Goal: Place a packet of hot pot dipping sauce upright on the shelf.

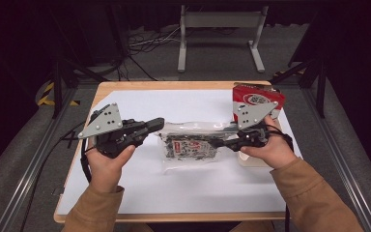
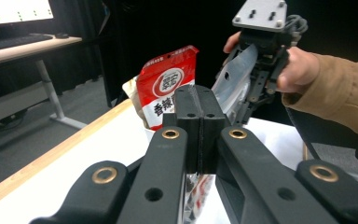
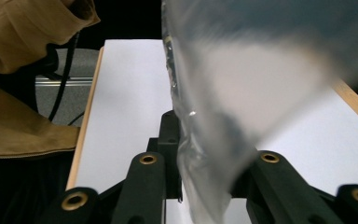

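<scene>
Clear bag (image 1: 189, 145) — glossy, crinkled plastic film; red pouch (image 1: 257, 99) — shiny printed foil; table (image 1: 174, 85) — pale wood edge, matt white top.

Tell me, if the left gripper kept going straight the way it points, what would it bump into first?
Probably the clear plastic bag lying in front of it: the left gripper points right across the table at that bag. Depth is hard to judge, so it might skim over the top.

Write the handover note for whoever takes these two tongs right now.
Left tongs: shut on the left edge of the clear plastic bag.
Right tongs: jaws around the bag's right edge, which shows between them in the right gripper view; grip not confirmed.
Bag: mid-table on the white sheet. Red snack pouch upright at the far right.
Done: both ends reached.
Left: confirm the right grip; probably lift or open.
</scene>
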